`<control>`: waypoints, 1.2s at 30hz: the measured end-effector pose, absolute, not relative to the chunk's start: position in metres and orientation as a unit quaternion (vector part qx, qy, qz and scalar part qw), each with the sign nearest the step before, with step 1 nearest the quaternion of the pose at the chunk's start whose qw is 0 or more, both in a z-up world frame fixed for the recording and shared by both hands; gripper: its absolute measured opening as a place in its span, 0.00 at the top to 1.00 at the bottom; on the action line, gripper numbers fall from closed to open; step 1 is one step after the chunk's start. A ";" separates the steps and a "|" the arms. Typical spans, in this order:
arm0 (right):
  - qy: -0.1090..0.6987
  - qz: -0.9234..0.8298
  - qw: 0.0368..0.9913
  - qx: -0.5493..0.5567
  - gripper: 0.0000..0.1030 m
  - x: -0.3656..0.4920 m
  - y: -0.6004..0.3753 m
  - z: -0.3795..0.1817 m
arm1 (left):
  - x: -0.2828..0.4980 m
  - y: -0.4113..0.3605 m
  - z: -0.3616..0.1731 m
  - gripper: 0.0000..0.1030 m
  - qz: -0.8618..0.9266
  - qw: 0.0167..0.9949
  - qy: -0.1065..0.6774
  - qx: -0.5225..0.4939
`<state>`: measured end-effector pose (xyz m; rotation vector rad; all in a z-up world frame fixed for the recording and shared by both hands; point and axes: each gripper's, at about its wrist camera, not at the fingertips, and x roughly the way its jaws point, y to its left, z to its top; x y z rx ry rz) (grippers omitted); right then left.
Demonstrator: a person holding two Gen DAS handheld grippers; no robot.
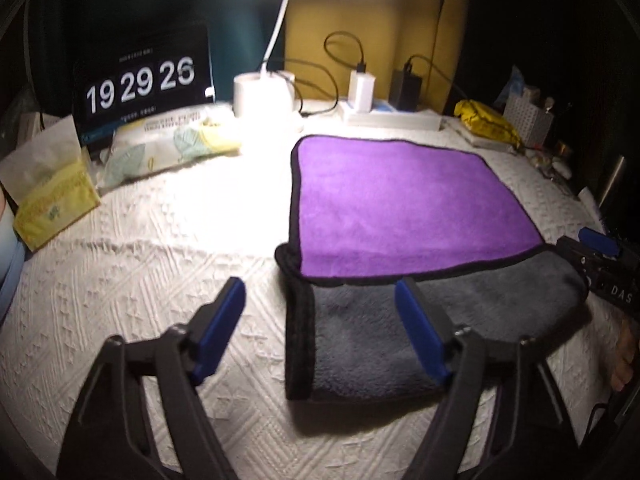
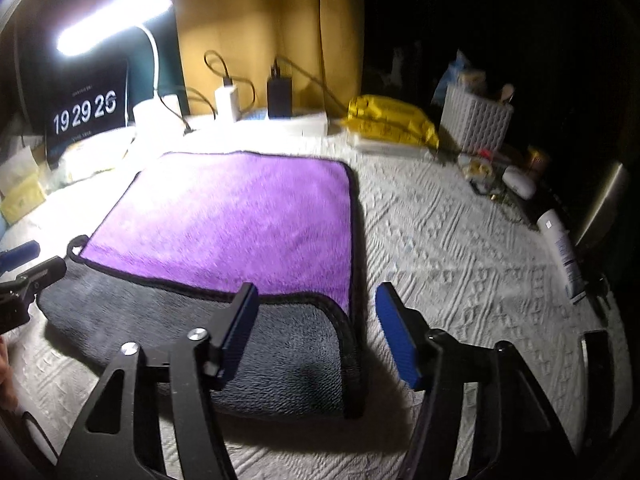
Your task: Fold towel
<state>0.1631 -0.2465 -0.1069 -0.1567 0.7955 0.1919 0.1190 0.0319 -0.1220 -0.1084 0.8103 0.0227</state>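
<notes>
Blue-padded fingers of the left hand-held gripper (image 1: 320, 320) hang spread apart above the towel's (image 1: 400, 208) near left corner, pinching nothing. Further right, the right hand-held gripper (image 2: 316, 332) is likewise spread wide over the near right corner. That towel lies on the white textured table (image 1: 160, 248), purple face up, its near edge turned back to show grey. Behind it a dark clock screen (image 1: 142, 84) reads 19 29 26; smaller text there is illegible. The lamp's (image 1: 276, 32) glare washes out its base.
</notes>
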 end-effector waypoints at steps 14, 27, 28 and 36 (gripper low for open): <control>0.427 0.108 0.895 -0.068 0.65 0.171 -0.255 -0.137 | 0.121 0.025 -0.143 0.59 0.011 0.902 0.430 -0.040; 0.387 0.110 0.911 -0.093 0.95 0.153 -0.253 -0.119 | 0.108 0.020 -0.125 0.94 -0.010 0.915 0.400 -0.045; 0.380 0.109 0.913 -0.094 0.95 0.151 -0.253 -0.116 | 0.107 0.020 -0.122 0.94 -0.011 0.917 0.396 -0.044; 0.343 0.114 0.927 -0.100 0.95 0.148 -0.252 -0.091 | 0.105 0.018 -0.096 0.96 -0.021 0.931 0.362 -0.048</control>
